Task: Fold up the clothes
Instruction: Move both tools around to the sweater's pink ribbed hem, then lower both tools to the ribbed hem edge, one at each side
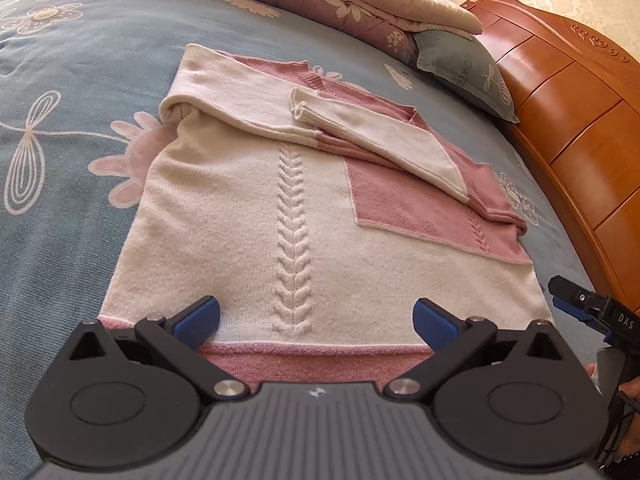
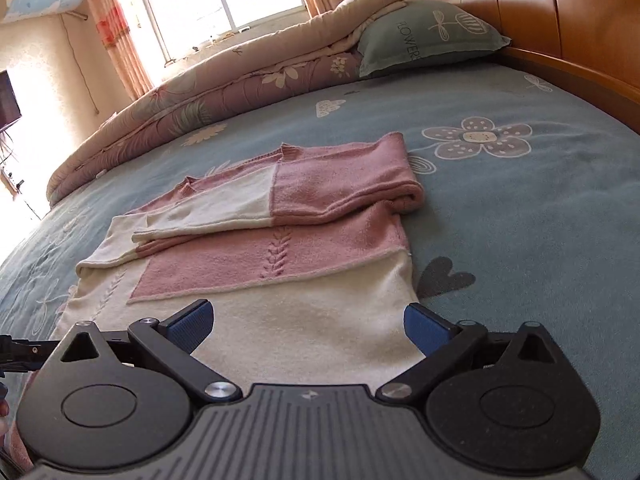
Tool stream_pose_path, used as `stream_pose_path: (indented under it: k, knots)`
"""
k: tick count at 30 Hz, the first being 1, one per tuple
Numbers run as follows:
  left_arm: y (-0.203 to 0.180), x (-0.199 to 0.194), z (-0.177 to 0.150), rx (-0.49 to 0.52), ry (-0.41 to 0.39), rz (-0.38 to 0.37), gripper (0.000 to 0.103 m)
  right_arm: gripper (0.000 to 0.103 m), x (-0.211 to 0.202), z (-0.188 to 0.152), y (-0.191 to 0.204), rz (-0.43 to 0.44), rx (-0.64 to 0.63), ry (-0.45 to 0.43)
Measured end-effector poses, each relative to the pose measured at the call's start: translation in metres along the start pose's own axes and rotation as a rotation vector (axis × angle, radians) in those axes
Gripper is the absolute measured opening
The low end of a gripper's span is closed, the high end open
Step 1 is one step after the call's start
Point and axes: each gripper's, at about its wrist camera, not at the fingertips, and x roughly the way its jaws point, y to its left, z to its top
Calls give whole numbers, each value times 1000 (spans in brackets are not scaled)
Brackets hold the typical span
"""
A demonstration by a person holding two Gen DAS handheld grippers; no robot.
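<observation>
**Sweater laid flat on the bed, both grippers spread at its hem**

A pink-and-cream knitted sweater (image 1: 256, 208) lies flat on a blue bedsheet (image 1: 72, 128) printed with flowers, filling the middle of both views. Its two sleeves are folded across the chest – in the left wrist view a cream sleeve (image 1: 384, 136) crosses the upper centre, and in the right wrist view a pink sleeve (image 2: 344, 188) lies across the middle of the frame. A braided cable pattern runs down the front, and a pink hem band sits at the lower edge, closest to the camera.

The left hand-held gripper (image 1: 316, 320) is at the bottom centre of its view, over the hem, its blue-padded fingers (image 1: 198, 320) wide apart and holding nothing. The right hand-held gripper (image 2: 308, 320) sits low in its own view above the cream lower part of the sweater, fingers likewise spread and empty; its tip also shows at the right edge of the left wrist view.

Beyond the sweater – a rolled quilt (image 2: 224, 80), a blue-grey pillow (image 2: 424, 36) and a wooden headboard (image 1: 560, 92) in the upper part of the frames.
</observation>
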Motion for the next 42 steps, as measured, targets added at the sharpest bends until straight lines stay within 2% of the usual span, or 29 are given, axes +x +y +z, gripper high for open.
stream_pose_path:
  k: [5,8,10,12,16,19,22,23,25,29,33,35,37,42]
  knots:
    - [6,-1,1,-11,-2,-26,102,103,49,26,13,25,-41,15]
    - [8,-2,1,-21,-4,-41,102,103,74,24,-3,-41,-28,41]
    - [9,-2,2,-26,-2,-47,102,103,76,21,-12,-83,-51,33]
    - [9,-2,3,-20,1,-47,102,103,71,25,-15,-80,-33,41]
    - [7,1,5,3,6,-38,102,103,72,40,1,-81,-68,-7]
    - [10,0,5,4,4,-53,102,103,95,51,11,-32,-82,22]
    - [15,-1,5,-21,0,-76,102,103,120,50,4,-103,-99,89]
    - [16,-1,5,-26,-1,-80,102,103,120,49,-4,-108,-100,80]
    - [16,0,5,-19,-1,-79,102,103,110,51,-13,-89,-83,87]
    - [7,1,5,30,9,-45,102,103,64,51,-9,-109,-50,91]
    - [-8,-4,2,97,29,-12,102,103,6,31,10,37,-88,112]
    - [-18,-12,-3,154,24,-17,102,103,-11,14,18,79,-115,131]
    - [-27,-17,-10,215,28,-2,102,103,-19,-6,27,84,-150,169]
    - [-37,-21,-35,326,66,58,102,103,-11,-53,30,16,-193,241]
